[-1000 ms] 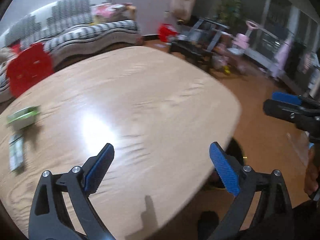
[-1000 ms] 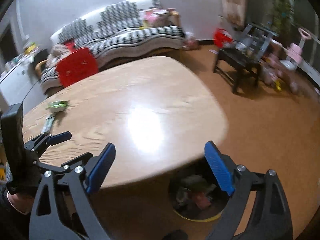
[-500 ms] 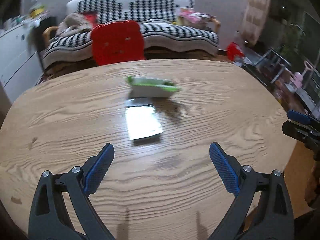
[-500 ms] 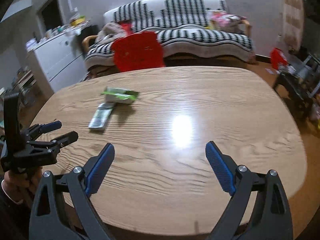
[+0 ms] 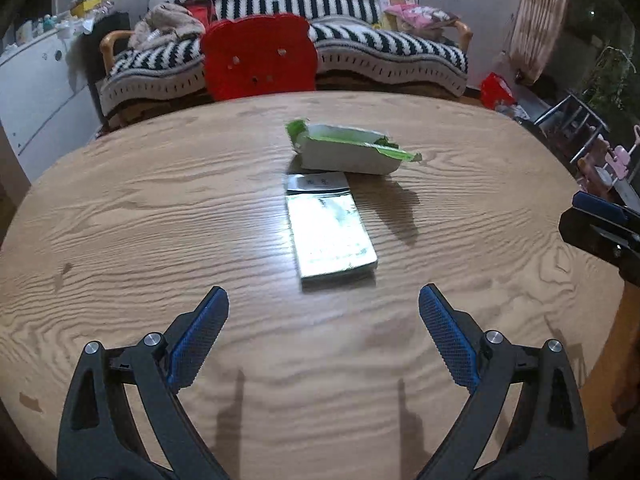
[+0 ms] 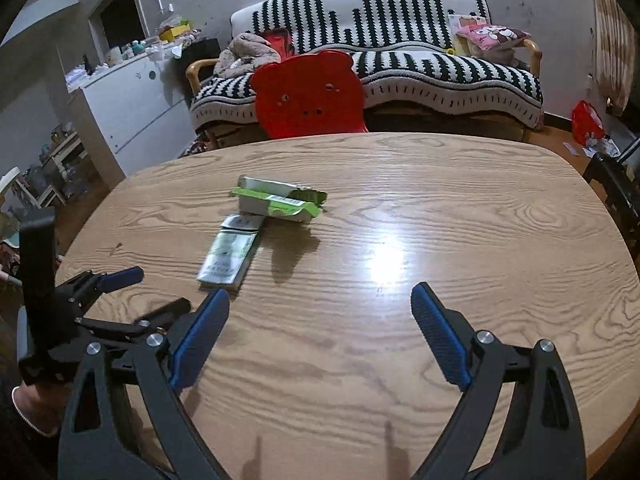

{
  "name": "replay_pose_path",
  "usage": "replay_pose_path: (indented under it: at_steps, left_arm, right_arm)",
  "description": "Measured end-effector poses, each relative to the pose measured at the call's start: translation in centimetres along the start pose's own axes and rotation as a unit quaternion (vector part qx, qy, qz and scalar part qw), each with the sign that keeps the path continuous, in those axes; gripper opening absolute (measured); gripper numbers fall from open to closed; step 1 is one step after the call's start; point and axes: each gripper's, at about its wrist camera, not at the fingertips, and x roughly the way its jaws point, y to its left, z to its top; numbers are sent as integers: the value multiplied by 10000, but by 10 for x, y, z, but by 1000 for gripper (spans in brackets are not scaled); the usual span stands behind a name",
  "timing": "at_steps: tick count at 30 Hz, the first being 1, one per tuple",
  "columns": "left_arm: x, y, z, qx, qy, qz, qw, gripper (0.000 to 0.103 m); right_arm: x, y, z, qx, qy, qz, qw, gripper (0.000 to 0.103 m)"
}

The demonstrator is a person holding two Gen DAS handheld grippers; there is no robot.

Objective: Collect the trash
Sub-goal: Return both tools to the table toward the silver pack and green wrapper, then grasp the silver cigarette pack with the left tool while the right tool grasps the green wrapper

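Two pieces of trash lie on the oval wooden table (image 5: pixel 120 208). One is a flat silver-green packet (image 5: pixel 330 236) (image 6: pixel 228 256). Just behind it lies a torn-open white and green carton (image 5: pixel 348 152) (image 6: pixel 278 202) on its side. My left gripper (image 5: pixel 322 340) hovers open just short of the flat packet, which lies ahead between its blue pads. My right gripper (image 6: pixel 320 336) is open over the table's near part, to the right of the trash, with nothing in it. Each gripper shows at the edge of the other's view.
A red bear-shaped chair back (image 5: pixel 258 58) (image 6: pixel 310 94) stands at the table's far edge. Behind it is a black-and-white striped sofa (image 6: pixel 400 52). A white cabinet (image 6: pixel 128 108) stands at the left, and a dark stool (image 6: pixel 616 184) and toys at the right.
Both views swung left from the table's right end and the floor bin toward the trash. The packet and carton now sit centred and closer ahead of my left gripper.
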Motion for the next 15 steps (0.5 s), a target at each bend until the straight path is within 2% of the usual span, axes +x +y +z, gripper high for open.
replay_pose_path:
  at_steps: [5, 8, 10, 12, 13, 14, 15]
  left_arm:
    - [34, -6, 17, -6, 156, 212, 9997, 93]
    - [50, 0, 22, -156, 286, 299, 9990, 93]
    - [59, 5, 23, -309, 398, 249, 9984, 93]
    - [62, 5, 23, -134, 343, 370, 9986, 91]
    - [62, 6, 23, -91, 313, 426, 9986, 84]
    - [61, 7, 24, -61, 257, 483, 9985, 69]
    - [59, 9, 24, -24, 217, 556, 9982, 62]
  right_arm:
    - [32, -5, 10, -55, 197, -8, 9998, 89]
    - [53, -1, 19, -294, 293, -20, 9991, 89]
    - [67, 4, 28, -482, 308, 52, 9984, 89]
    - [80, 9, 36, -524, 339, 241, 9978, 89]
    - [88, 12, 40, -575, 380, 340, 9970, 89]
    - [95, 16, 43, -668, 410, 377, 9962, 89]
    - [102, 20, 45, -801, 437, 367, 9951, 89]
